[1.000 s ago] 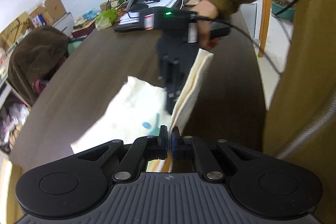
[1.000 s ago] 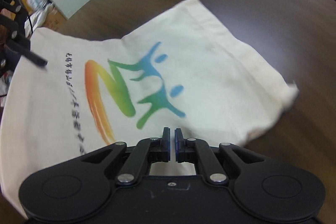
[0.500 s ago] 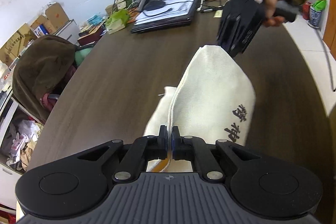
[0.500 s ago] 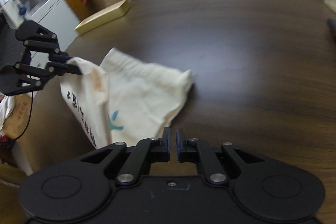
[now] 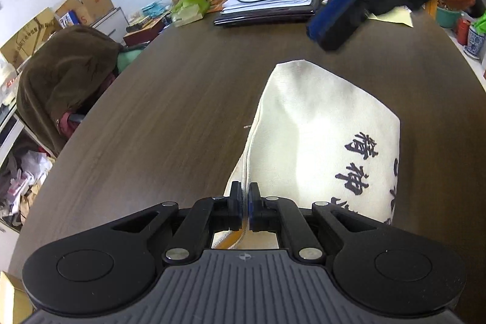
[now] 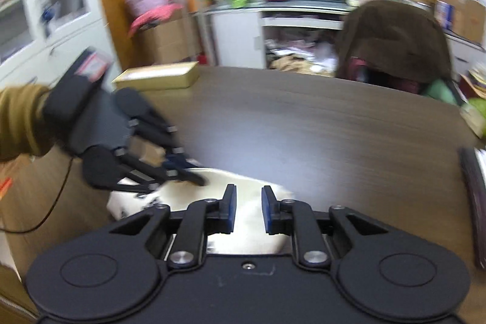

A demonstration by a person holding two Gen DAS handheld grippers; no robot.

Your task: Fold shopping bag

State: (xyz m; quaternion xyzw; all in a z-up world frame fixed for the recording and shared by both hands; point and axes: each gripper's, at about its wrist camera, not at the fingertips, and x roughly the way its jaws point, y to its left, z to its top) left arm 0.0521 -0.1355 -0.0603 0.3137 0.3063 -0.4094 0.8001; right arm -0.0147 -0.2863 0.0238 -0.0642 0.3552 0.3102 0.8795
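The biggest thing I see is the dark wood table (image 5: 170, 123); it spreads out far past both of my grippers; the shopping bag (image 5: 319, 135) lies on it, a cream cloth bag doubled over, with dark letters printed on the part to the right of my left jaws; the bag starts right at those jaws and runs away from them to a rounded corner ahead.

My left gripper (image 5: 245, 202) is squeezed tight on the bag's stitched edge; the jaws are almost closed, with only the thin cloth between them; a bit of orange strap shows just behind the pinch.

My right gripper (image 6: 246, 210) has its jaws apart, with a clear gap between the blue pads; nothing is in that gap; the bag (image 6: 243, 202) lies just under and ahead of those jaws, but I cannot tell if they touch it; that view is blurry.

In the left view the right gripper (image 5: 337, 17) hangs in the air past the far corner of the bag, not touching it; in the right view the left gripper (image 6: 182, 172) sits to the left of my right jaws, its tip on the bag's edge.

Far ahead of the left jaws a closed laptop (image 5: 267, 14) lies on the table; off to their left is a chair with a brown coat (image 5: 63, 81); ahead and left of the right jaws a yellow box (image 6: 158, 76) lies flat.
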